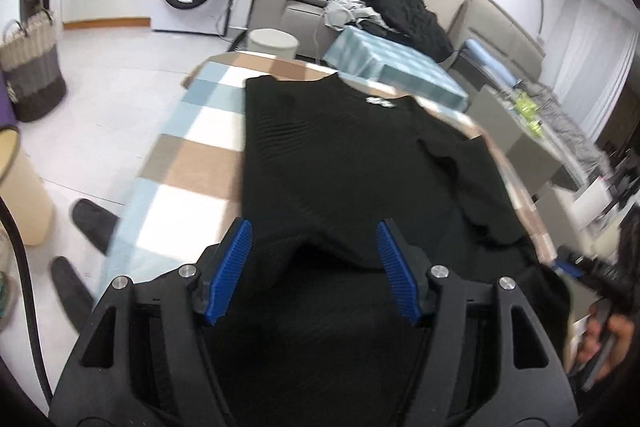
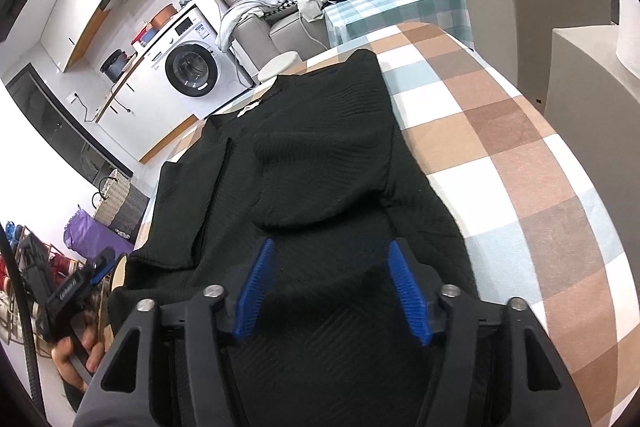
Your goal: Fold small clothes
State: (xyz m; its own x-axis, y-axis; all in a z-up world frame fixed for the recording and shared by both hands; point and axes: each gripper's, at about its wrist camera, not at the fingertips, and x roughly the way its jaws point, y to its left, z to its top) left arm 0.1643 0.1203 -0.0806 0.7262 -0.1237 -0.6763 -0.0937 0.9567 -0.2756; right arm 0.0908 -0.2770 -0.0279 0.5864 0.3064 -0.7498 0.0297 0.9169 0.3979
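Both tongs stand open and hold nothing: the left tongs and right tongs hover over the near hem of the black top, which lies flat, sleeves folded inward, on the checked surface.

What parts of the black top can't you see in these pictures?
- Left wrist view: the black top's near hem lies under the left gripper.
- Right wrist view: the right gripper covers the same near end.
- Both views: its white neck label is too small to read.
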